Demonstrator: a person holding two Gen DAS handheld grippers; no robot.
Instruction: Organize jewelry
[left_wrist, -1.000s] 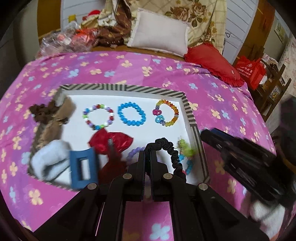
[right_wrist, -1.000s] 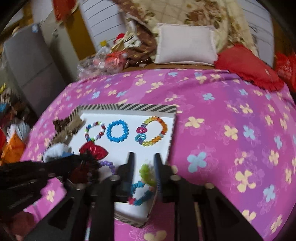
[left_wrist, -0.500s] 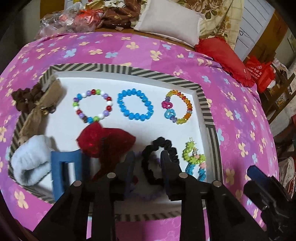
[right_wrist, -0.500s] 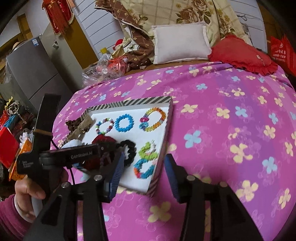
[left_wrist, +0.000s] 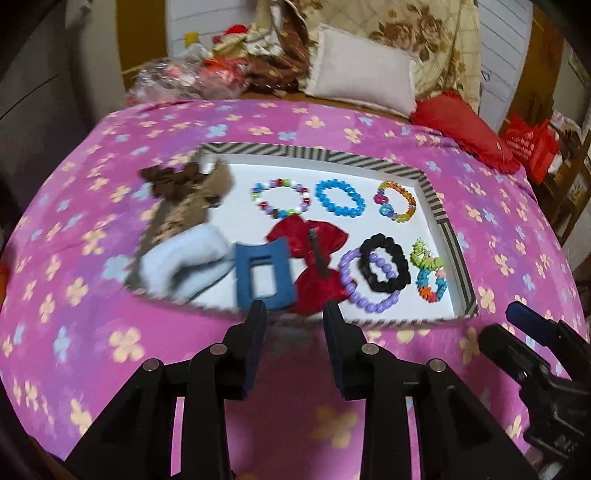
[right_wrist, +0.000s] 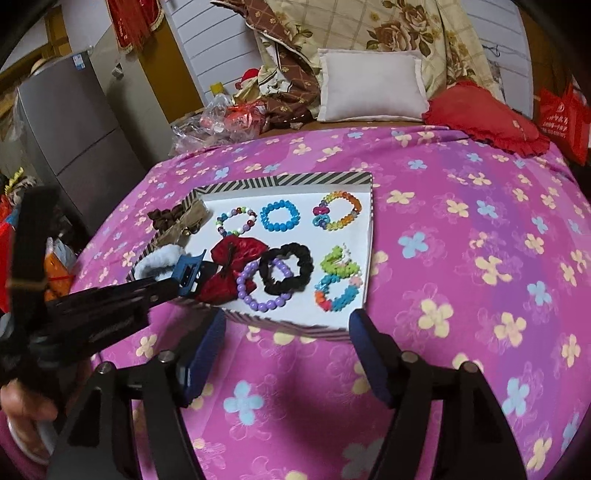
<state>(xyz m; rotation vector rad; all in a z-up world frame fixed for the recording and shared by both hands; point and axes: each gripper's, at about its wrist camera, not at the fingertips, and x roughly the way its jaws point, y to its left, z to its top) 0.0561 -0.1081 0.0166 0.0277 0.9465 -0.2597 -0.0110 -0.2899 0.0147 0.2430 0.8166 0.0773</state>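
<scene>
A pink flowered bed (right_wrist: 461, 258) carries a striped-rimmed tray (right_wrist: 288, 180) just ahead of both jaws. Inside it, a red bow (left_wrist: 306, 254) lies beyond the left gripper (left_wrist: 293, 332), a black scrunchie (right_wrist: 286, 271) over a purple bracelet (right_wrist: 255, 291) beyond the right gripper (right_wrist: 288, 332). Both jaws are opening, nothing between them.

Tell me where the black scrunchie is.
In both views, the black scrunchie lies in the tray's near right part, overlapping the purple bead bracelet, left of the green piece.
</scene>
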